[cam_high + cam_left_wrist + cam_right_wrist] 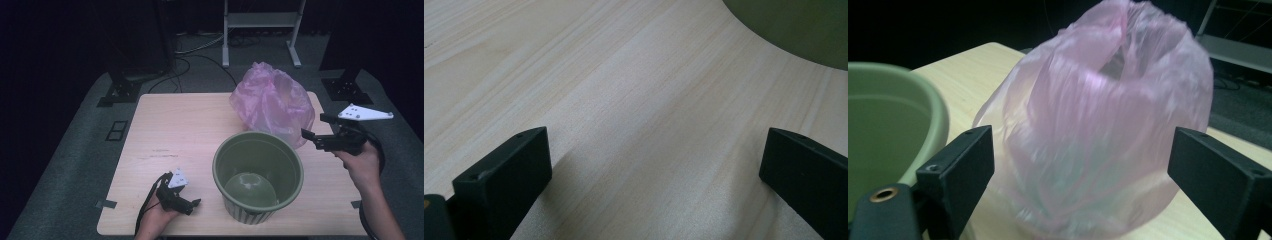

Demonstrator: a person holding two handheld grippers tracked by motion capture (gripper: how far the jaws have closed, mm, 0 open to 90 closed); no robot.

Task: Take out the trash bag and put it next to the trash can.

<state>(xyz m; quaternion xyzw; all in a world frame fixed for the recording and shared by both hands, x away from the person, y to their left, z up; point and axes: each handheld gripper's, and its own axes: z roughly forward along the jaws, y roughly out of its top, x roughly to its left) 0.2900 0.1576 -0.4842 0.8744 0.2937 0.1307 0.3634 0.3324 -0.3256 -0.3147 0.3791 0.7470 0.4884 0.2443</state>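
The green bucket (258, 172) stood empty beside the puffed pink bag (272, 102), contents hidden. The right gripper (312, 126) gaped near the bag; the left gripper (192, 205) rested released on the table (170, 130).

Left half of the wooden table (165, 130) is bare, free passage there. Green bucket (258, 172) blocks the near centre-right. Pink plastic bag (272, 102) stands just behind it at the far right, nearly touching its rim. Only a narrow strip of tabletop is free right of bucket and bag.
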